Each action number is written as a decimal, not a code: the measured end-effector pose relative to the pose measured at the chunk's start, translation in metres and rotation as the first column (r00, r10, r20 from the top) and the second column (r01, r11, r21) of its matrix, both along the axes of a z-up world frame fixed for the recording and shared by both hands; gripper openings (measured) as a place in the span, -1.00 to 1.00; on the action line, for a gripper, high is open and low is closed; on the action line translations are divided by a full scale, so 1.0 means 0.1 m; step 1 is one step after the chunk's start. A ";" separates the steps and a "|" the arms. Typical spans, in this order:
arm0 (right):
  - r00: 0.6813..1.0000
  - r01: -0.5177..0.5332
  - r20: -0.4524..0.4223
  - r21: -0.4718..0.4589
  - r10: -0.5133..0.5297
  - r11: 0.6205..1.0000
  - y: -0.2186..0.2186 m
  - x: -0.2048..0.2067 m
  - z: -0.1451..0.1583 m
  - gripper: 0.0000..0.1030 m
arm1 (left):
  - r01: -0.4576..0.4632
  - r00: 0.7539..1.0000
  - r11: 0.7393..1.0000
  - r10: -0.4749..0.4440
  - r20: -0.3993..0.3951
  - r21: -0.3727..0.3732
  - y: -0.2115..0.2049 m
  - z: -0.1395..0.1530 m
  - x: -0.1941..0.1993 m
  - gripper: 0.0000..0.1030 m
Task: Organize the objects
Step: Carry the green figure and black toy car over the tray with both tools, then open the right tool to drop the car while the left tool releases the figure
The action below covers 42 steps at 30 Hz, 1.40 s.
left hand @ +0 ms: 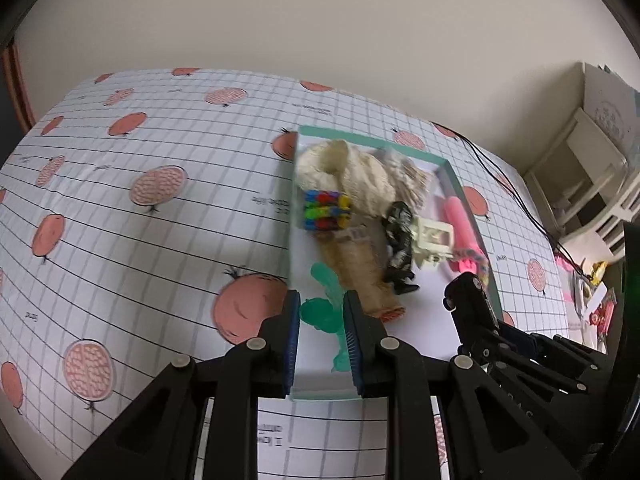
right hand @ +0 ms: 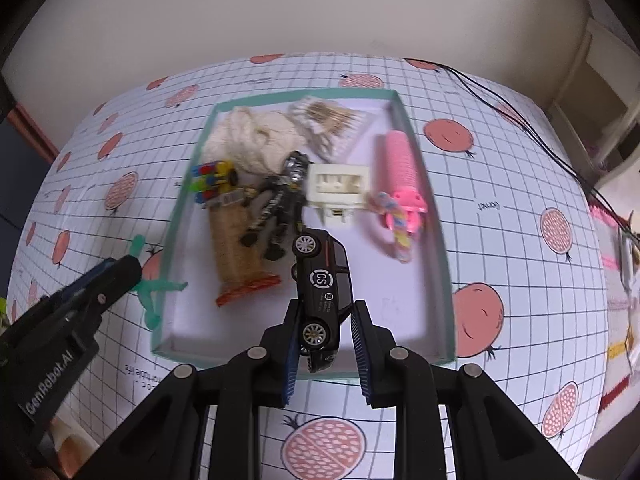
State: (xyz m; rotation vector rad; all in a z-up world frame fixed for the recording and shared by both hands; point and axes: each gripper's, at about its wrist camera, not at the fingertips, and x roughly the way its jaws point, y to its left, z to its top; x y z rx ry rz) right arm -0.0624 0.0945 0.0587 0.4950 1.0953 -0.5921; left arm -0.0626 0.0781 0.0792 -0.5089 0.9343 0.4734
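A teal-rimmed white box lies on the patterned tablecloth. Inside it are cream yarn, colourful blocks, a black action figure, a cream plastic part, a pink roller and a brown packet. My left gripper is shut on a green translucent stick figure over the box's left wall. Over the near end of the box, my right gripper is shut on a black toy car, which is tipped on its side.
The tablecloth has a grid and pomegranate print. Black cables run across the far right of the table. A white shelf unit stands at the right, with small clutter beside the table edge. A plain wall lies behind.
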 end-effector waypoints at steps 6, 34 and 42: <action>1.000 0.022 -0.013 0.000 -0.022 1.000 -0.10 -0.07 -0.05 -0.49 | 0.028 0.999 0.998 -0.029 -0.013 -0.050 -0.14 -0.13 0.11 -0.56; 0.998 0.044 -0.055 0.037 -0.042 0.998 -0.12 -0.03 -0.25 -0.49 | 0.058 0.996 0.993 -0.065 -0.062 -0.108 -0.15 -0.35 0.18 -0.56; 0.999 0.040 -0.021 0.039 -0.040 0.998 -0.11 -0.03 -0.20 -0.49 | 0.068 0.996 0.992 -0.074 -0.048 -0.102 -0.15 -0.31 0.18 -0.56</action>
